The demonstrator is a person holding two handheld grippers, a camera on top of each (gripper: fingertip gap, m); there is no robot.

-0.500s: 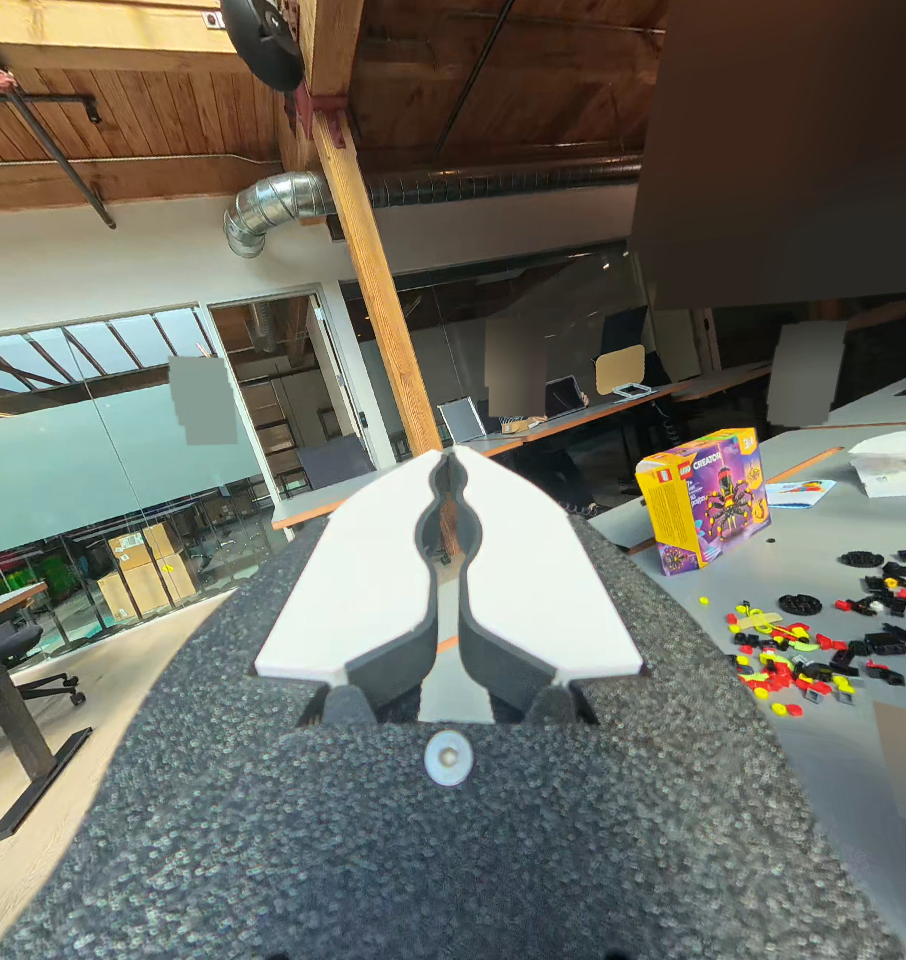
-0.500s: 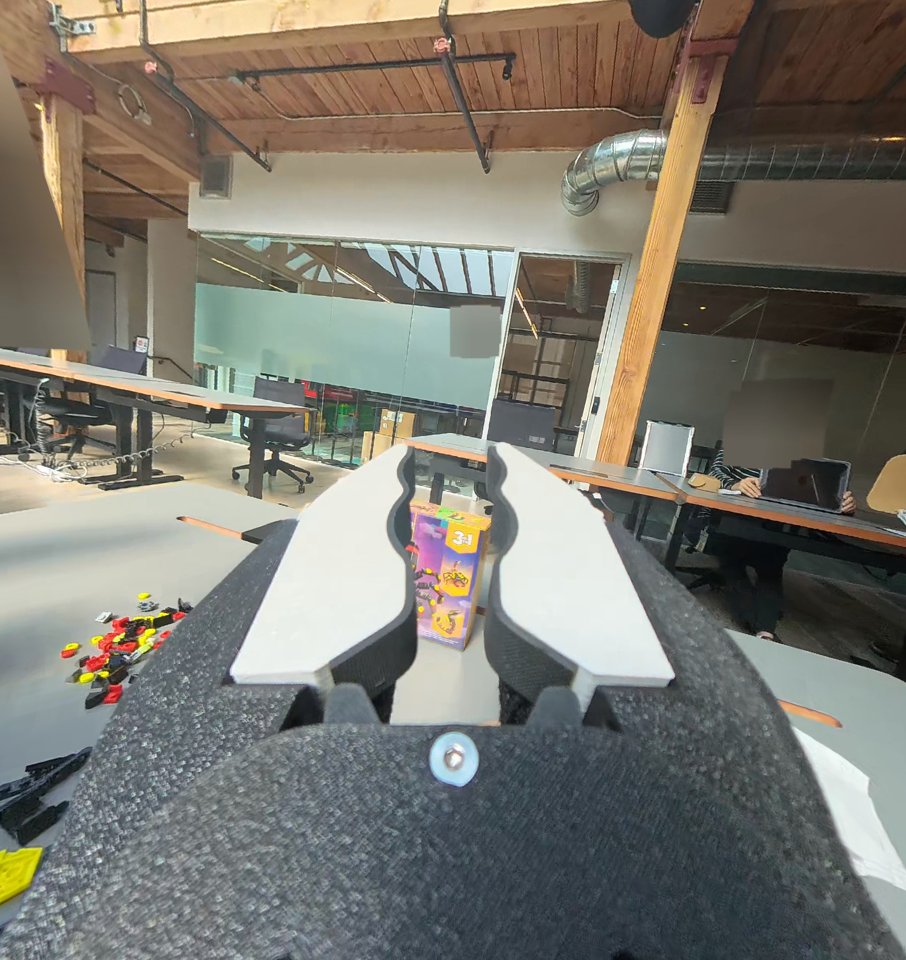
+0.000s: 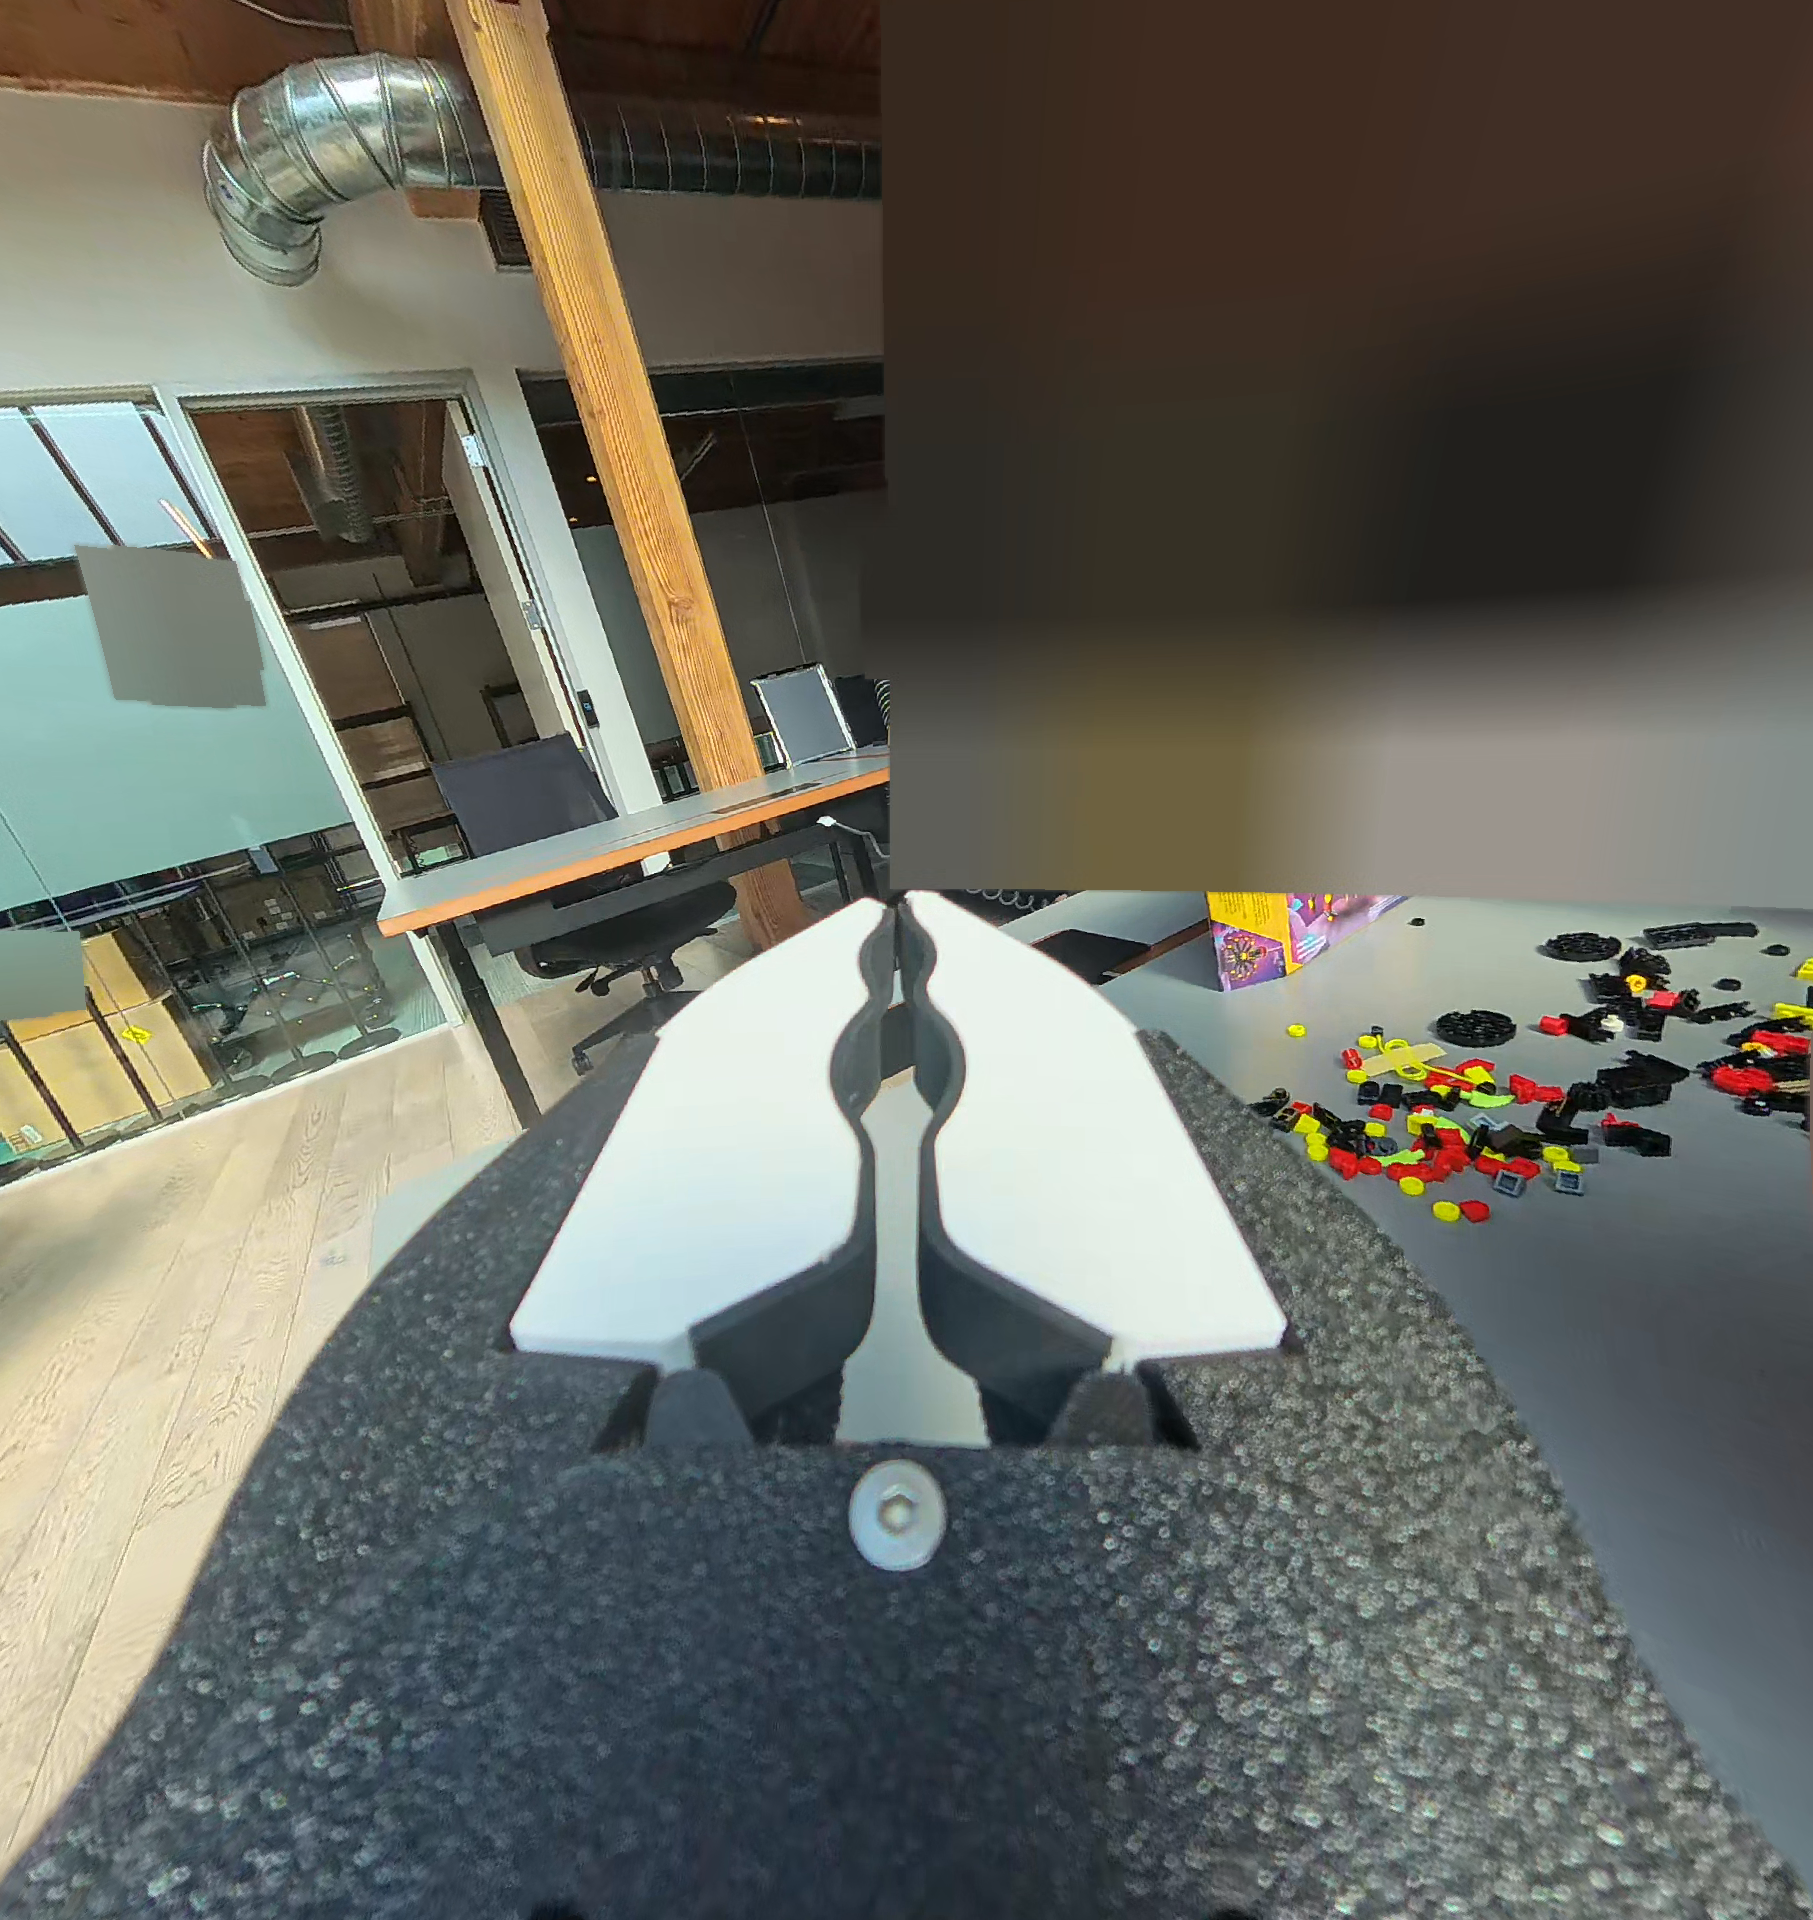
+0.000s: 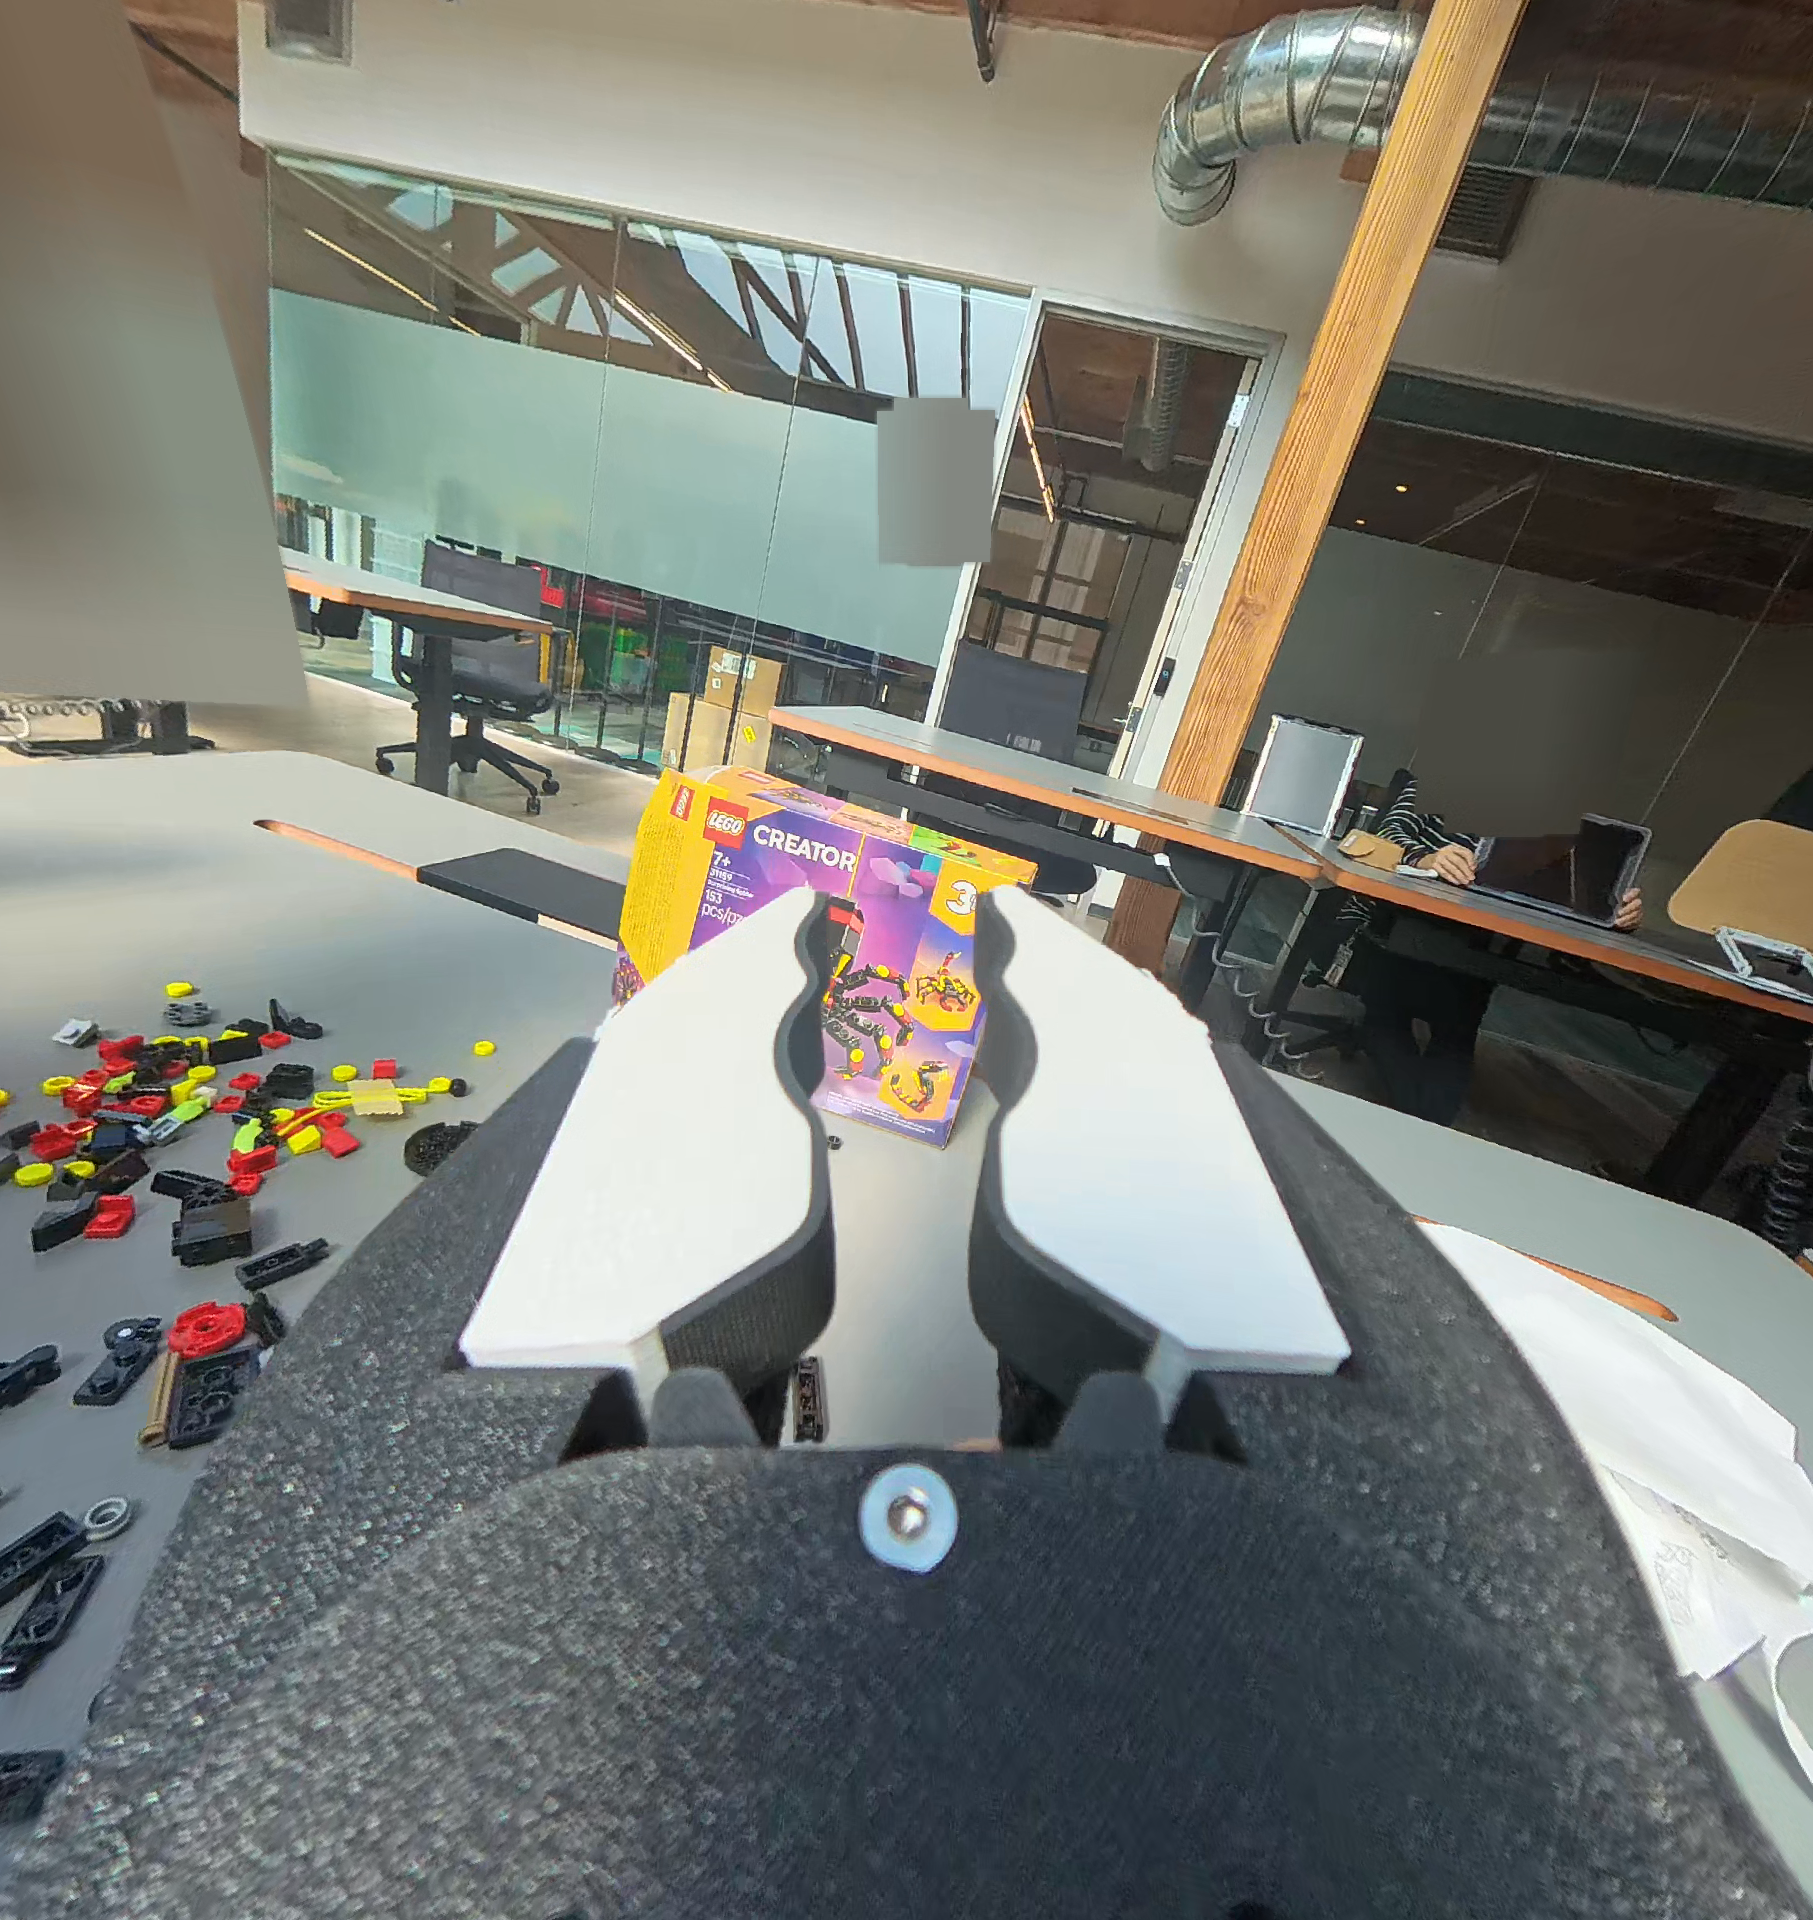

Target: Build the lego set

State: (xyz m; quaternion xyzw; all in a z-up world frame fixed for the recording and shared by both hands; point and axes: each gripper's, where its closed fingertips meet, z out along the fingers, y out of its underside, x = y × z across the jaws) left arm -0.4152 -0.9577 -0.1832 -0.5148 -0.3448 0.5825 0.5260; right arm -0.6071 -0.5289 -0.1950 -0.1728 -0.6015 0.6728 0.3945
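Loose lego pieces [image 3: 1536, 1081] in black, red and yellow lie scattered on the grey table [image 3: 1608, 1403], to the right of my left gripper [image 3: 900, 914]. The left gripper is shut and empty, held above the table's left edge. In the right wrist view the pieces [image 4: 175, 1132] lie to the left. My right gripper [image 4: 897, 914] is open and empty, above the table, pointing at the lego set box [image 4: 767, 894], which stands upright beyond it.
White paper sheets [image 4: 1629, 1455] lie on the table at the right. Other desks [image 4: 1089, 769], office chairs [image 3: 590, 862] and a wooden post [image 4: 1317, 436] stand beyond. A person sits at a far desk [image 4: 1442, 862]. The wooden floor [image 3: 154, 1299] lies left of the table. One gripper's finger ends stand about 45 centimeters off the other's.
Both grippers have tipped downward and moved closer to the table. The right gripper's fingers have opened a little wider. The left gripper stays shut.
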